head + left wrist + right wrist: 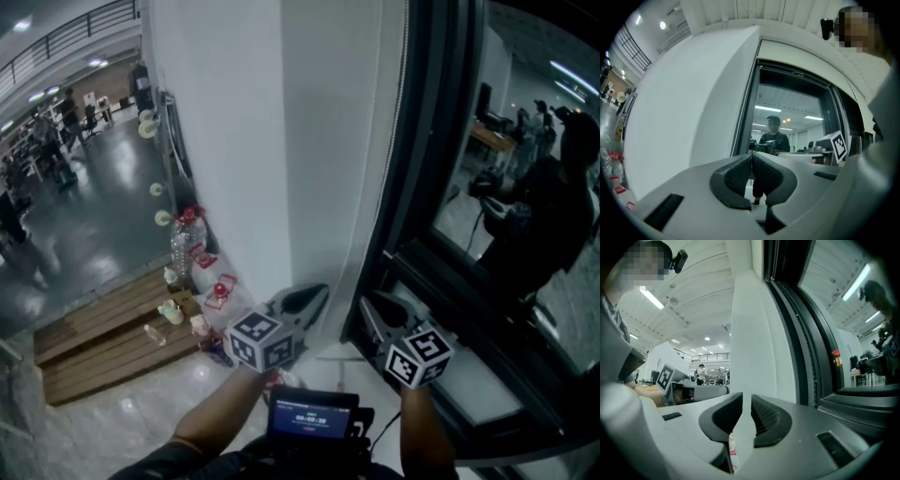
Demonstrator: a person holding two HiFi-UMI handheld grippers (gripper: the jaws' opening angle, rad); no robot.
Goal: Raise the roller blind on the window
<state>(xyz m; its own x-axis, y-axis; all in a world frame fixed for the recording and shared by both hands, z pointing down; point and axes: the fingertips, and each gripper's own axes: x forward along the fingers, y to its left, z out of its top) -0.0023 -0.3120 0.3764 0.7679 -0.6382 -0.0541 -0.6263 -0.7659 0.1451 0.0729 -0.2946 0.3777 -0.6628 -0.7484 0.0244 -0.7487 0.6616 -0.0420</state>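
One bead chain (401,94) hangs between left gripper (309,298), right gripper (373,305).

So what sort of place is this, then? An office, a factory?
Probably a large open workshop or lab hall: a railed upper gallery runs above a glossy floor with people standing about, and a wooden pallet lies on the ground.

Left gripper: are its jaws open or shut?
Shut. The left gripper shows its pads meeting with no gap. Whether the bead chain is pinched between them cannot be told.
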